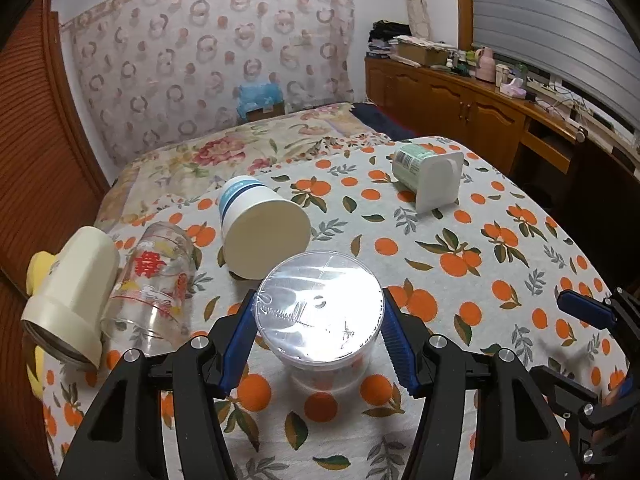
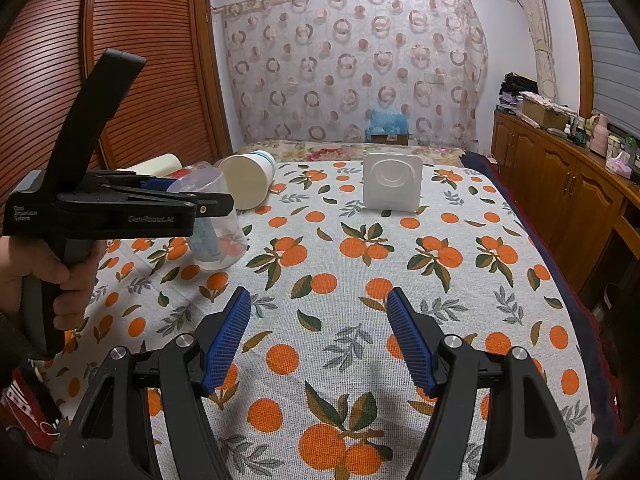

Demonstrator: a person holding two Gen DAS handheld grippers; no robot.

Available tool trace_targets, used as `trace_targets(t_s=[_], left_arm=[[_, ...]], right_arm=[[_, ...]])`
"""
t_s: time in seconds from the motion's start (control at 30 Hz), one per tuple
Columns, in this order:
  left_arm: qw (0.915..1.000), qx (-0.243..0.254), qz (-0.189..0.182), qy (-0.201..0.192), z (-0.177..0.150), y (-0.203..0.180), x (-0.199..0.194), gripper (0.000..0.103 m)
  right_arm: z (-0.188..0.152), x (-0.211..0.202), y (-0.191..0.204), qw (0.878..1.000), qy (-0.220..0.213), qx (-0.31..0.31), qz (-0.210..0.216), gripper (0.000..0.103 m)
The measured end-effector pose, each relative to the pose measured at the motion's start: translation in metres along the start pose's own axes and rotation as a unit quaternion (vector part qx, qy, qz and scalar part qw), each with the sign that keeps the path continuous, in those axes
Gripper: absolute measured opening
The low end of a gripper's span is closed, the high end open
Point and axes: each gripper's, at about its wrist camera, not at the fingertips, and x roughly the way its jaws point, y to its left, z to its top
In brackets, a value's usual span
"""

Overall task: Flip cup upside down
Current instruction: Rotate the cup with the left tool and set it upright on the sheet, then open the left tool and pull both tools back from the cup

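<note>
A clear plastic cup [image 1: 318, 312] stands upright on the orange-print tablecloth [image 1: 460, 248], its top toward the left wrist camera. My left gripper [image 1: 320, 332] has its blue pads on both sides of the cup's rim and is shut on it. In the right wrist view the same cup [image 2: 216, 224] shows at the left, held by the left gripper [image 2: 192, 196] in a hand. My right gripper [image 2: 320, 340] is open and empty over the cloth [image 2: 400, 272], well to the right of the cup.
A white and blue paper cup [image 1: 260, 232] lies on its side behind the clear cup. A printed glass [image 1: 156, 284] and a cream bottle [image 1: 72, 296] lie at the left. A white square-based container [image 1: 428, 176] lies far right. A wooden cabinet [image 1: 460, 104] runs along the right.
</note>
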Motion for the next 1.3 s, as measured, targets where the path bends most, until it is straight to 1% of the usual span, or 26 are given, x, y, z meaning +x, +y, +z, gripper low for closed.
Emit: trace_targets(t_s=[0.13, 0.2, 0.3, 0.37, 0.47, 0.57, 0.63, 0.7, 0.87, 0.9, 0.93, 1.07, 1.13, 1.2, 1.3], left_arm=[[0.9999, -0.01, -0.002, -0.001, -0.001, 0.003, 0.0, 0.058], [0.9999, -0.014, -0.003, -0.007, -0.003, 0.005, -0.004, 0.07], [0.9995, -0.025, -0.006, -0.016, -0.007, 0.01, -0.012, 0.072], [0.9993, -0.032, -0.008, -0.018, -0.01, 0.012, -0.018, 0.076], [0.999, -0.035, -0.01, -0.025, -0.014, 0.014, -0.025, 0.077], [0.9986, -0.04, -0.009, -0.033, -0.019, 0.015, -0.033, 0.087], [0.9983, -0.043, -0.006, -0.039, -0.023, 0.017, -0.04, 0.089], [0.9979, -0.049, -0.003, -0.042, -0.027, 0.019, -0.045, 0.095], [0.9969, -0.064, 0.009, -0.044, -0.038, 0.026, -0.059, 0.095], [0.9968, -0.065, 0.011, -0.045, -0.04, 0.026, -0.06, 0.095], [0.9964, -0.068, 0.014, -0.047, -0.042, 0.027, -0.064, 0.095], [0.995, -0.084, 0.019, -0.051, -0.052, 0.033, -0.075, 0.095], [0.9944, -0.089, 0.026, -0.051, -0.057, 0.036, -0.08, 0.095], [0.9939, -0.092, 0.032, -0.051, -0.061, 0.038, -0.084, 0.095], [0.9933, -0.096, 0.033, -0.055, -0.066, 0.042, -0.091, 0.095]], right_arm=[[0.0, 0.0, -0.001, 1.0, 0.001, 0.001, 0.0, 0.073], [0.0, 0.0, 0.0, 1.0, 0.004, 0.003, -0.001, 0.073], [0.001, 0.001, 0.0, 1.0, 0.006, 0.005, -0.004, 0.073], [0.002, 0.0, 0.0, 1.0, 0.006, 0.006, -0.007, 0.073], [0.004, 0.0, -0.001, 1.0, 0.004, 0.011, -0.008, 0.073], [0.006, -0.003, 0.002, 1.0, 0.001, 0.003, -0.01, 0.073], [0.011, -0.006, 0.005, 1.0, -0.006, 0.001, -0.01, 0.073], [0.016, -0.009, 0.009, 1.0, -0.012, 0.0, -0.008, 0.073], [0.027, -0.01, 0.016, 1.0, -0.021, -0.003, -0.006, 0.073], [0.029, -0.01, 0.018, 1.0, -0.021, -0.003, -0.006, 0.075], [0.029, -0.01, 0.018, 1.0, -0.022, -0.003, -0.006, 0.08], [0.033, -0.011, 0.025, 1.0, -0.027, -0.005, -0.007, 0.09], [0.034, -0.011, 0.027, 1.0, -0.029, -0.004, -0.008, 0.097], [0.035, -0.011, 0.029, 1.0, -0.03, -0.002, -0.007, 0.1], [0.036, -0.012, 0.031, 1.0, -0.031, 0.0, -0.006, 0.1]])
